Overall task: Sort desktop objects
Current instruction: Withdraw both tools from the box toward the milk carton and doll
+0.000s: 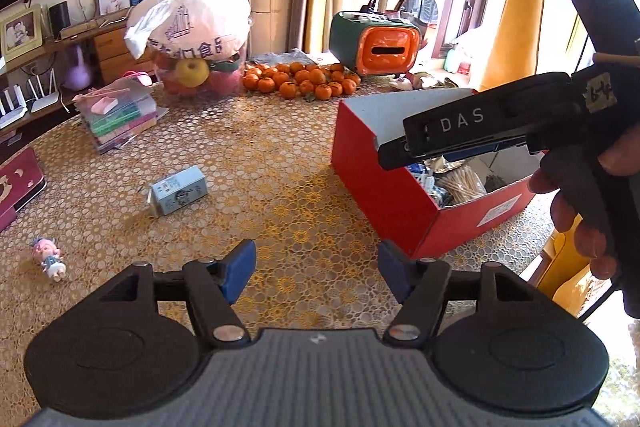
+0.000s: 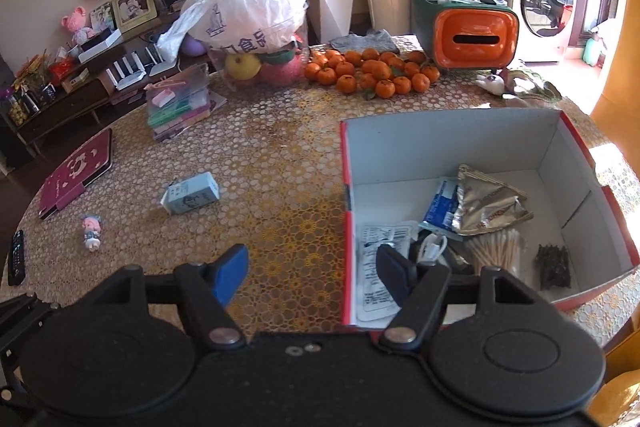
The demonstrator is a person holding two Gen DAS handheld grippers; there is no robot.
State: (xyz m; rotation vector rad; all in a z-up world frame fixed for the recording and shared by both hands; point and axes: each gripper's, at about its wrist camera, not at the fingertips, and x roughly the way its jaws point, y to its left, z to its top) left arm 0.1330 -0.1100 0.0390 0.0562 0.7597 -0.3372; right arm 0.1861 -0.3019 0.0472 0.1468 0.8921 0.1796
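Box [image 2: 448,143], red, open-topped, is landmark; already holds packets, cotton swabs, cable. Step judged: between placements, next item to fetch.

Carton [image 2: 191,193], pale blue, lies on its side on table [image 2: 280,163], well left of box; long axis runs low-left to high-right, gabled end toward low-left.

Figurine [image 2: 91,231] lies farther left.

Left gripper [image 1: 316,273] and right gripper [image 2: 312,273]: jaws apart, empty. Next move: reach left, straddle carton across short side.
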